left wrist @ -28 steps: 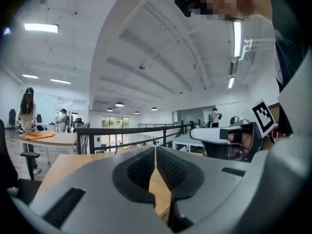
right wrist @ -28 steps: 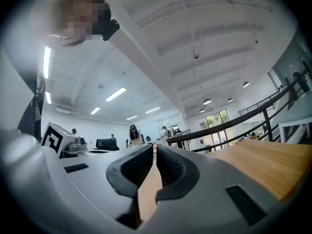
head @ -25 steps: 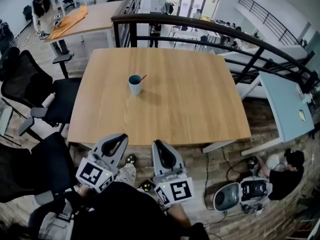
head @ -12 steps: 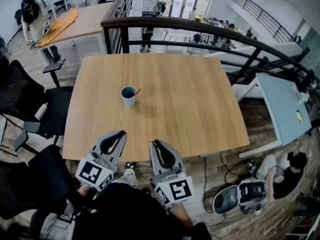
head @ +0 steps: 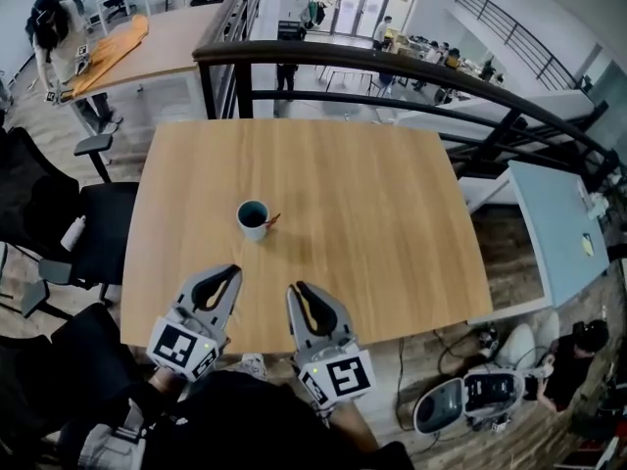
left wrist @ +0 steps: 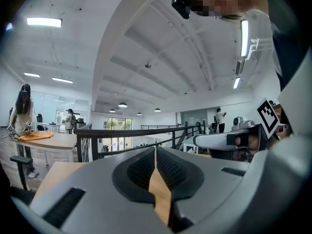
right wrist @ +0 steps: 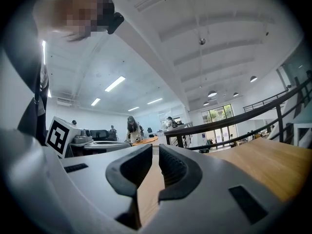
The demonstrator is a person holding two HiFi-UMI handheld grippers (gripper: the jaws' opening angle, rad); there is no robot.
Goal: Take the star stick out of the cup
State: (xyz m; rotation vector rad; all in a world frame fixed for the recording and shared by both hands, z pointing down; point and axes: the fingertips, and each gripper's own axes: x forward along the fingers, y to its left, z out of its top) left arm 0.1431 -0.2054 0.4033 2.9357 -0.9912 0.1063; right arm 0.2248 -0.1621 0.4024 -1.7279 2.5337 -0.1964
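Near front edge of bench, left gripper (head: 231, 272) and right gripper (head: 298, 290) sit side by side, both jaws pressed almost together, gripping nothing. Small white cup with teal inside (head: 253, 219) stands mid-bench, well apart from both. Thin reddish stick (head: 272, 220) leans over cup rim; star end probably inside, too small to tell. Risk: light cup tips or slides if stick dragged sideways or jaws knock rim. Pale square wooden bench (head: 372, 213) smooth; black curved railing (head: 392, 62) behind, open office beyond.
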